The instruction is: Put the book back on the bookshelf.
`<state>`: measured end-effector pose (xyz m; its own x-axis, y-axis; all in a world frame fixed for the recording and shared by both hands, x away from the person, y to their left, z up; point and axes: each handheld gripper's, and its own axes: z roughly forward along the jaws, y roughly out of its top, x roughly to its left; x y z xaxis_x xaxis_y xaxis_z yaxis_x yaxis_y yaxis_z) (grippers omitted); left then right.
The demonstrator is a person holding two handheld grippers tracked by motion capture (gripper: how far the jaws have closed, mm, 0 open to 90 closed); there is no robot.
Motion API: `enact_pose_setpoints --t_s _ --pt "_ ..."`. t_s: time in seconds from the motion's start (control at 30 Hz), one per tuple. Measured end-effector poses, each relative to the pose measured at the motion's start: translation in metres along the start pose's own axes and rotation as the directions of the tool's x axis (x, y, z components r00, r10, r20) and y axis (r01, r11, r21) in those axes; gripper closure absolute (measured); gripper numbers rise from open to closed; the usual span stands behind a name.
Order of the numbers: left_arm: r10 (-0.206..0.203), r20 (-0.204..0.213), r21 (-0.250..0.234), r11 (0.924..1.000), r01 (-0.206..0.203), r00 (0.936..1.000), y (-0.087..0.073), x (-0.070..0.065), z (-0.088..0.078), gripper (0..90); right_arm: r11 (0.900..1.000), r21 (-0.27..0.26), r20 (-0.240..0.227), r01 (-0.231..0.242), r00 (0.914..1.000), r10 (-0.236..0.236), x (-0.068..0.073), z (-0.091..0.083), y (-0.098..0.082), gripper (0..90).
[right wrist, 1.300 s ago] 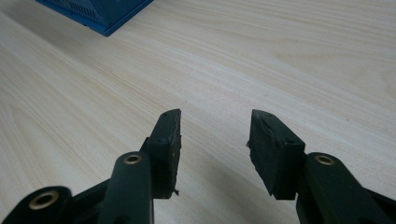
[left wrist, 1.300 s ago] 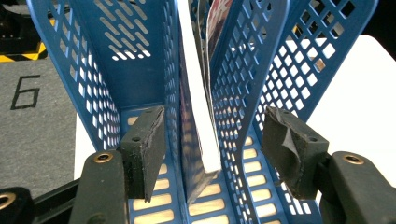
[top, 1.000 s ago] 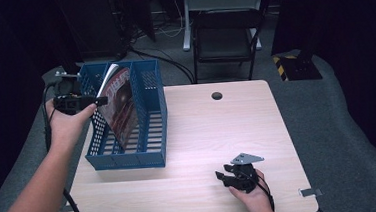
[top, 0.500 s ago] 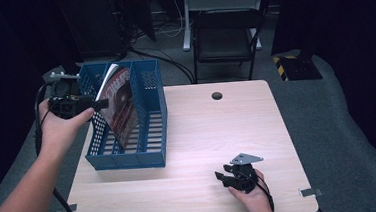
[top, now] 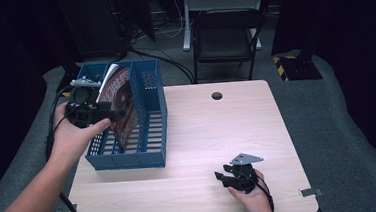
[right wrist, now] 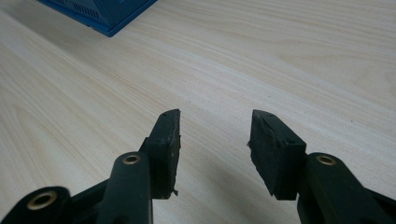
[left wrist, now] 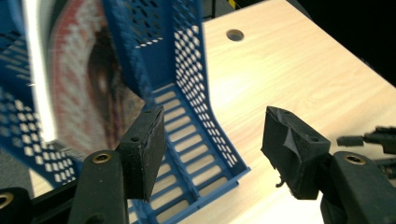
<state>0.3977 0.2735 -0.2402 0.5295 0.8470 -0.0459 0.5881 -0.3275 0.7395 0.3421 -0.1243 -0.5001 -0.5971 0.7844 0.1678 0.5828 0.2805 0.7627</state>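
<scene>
A thin, floppy magazine (top: 121, 108) leans in the blue file rack (top: 152, 156) on the bench (top: 218, 134), best pinched at its top edge, beside the empty, parted left gripper (top: 119, 112).

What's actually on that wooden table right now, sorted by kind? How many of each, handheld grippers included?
Blue file rack: 1
Magazine leaning inside the rack: 1
Handheld grippers: 2, the left gripper open beside the magazine, the right gripper open and empty over the table
Total: 4
</scene>
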Motion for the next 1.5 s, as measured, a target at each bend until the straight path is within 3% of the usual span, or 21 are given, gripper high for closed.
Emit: enact_pose_setpoints --t_s 0.27,0.4,0.7,0.9,1.17,1.33,1.47,1.5 --pt "0.047 0.067 0.015 0.9987 -0.048 0.9966 -0.003 -0.020 0.013 39.4 1.000 -0.006 0.001 0.002 1.0000 -0.002 -0.001 -0.001 0.000 53.1" --pt "0.037 0.113 0.017 0.9991 -0.039 0.9929 -0.014 -0.031 0.026 39.4 1.000 -0.009 -0.003 -0.002 1.0000 0.002 -0.001 -0.002 0.000 53.1" --pt "0.111 0.142 0.040 0.9922 -0.118 0.9836 -0.047 -0.056 0.050 39.4 1.000 -0.011 0.000 -0.004 1.0000 0.004 0.000 -0.002 0.000 53.1" --pt "0.114 0.153 0.042 0.9916 -0.122 0.9816 -0.064 -0.063 0.061 39.4 1.000 -0.006 0.001 -0.012 0.9999 0.012 0.000 -0.002 0.000 53.1" --pt "0.100 0.183 0.009 0.9946 -0.104 0.9781 -0.089 -0.070 0.069 39.4 1.000 -0.009 0.001 -0.005 1.0000 0.005 -0.001 -0.003 0.000 53.1" --pt "0.091 0.224 0.000 0.9956 -0.093 0.9704 -0.106 -0.078 0.074 39.5 1.000 -0.011 0.005 0.000 1.0000 0.000 -0.001 -0.004 0.000 53.1" --pt "0.125 0.222 0.020 0.9910 -0.132 0.9670 -0.122 -0.082 0.082 39.7 1.000 -0.011 0.005 -0.001 1.0000 0.001 0.000 -0.003 0.000 53.1" --pt "0.100 0.230 0.020 0.9940 -0.108 0.9680 -0.127 -0.083 0.084 39.7 1.000 -0.009 0.003 0.004 1.0000 -0.004 0.000 -0.003 0.000 53.1"
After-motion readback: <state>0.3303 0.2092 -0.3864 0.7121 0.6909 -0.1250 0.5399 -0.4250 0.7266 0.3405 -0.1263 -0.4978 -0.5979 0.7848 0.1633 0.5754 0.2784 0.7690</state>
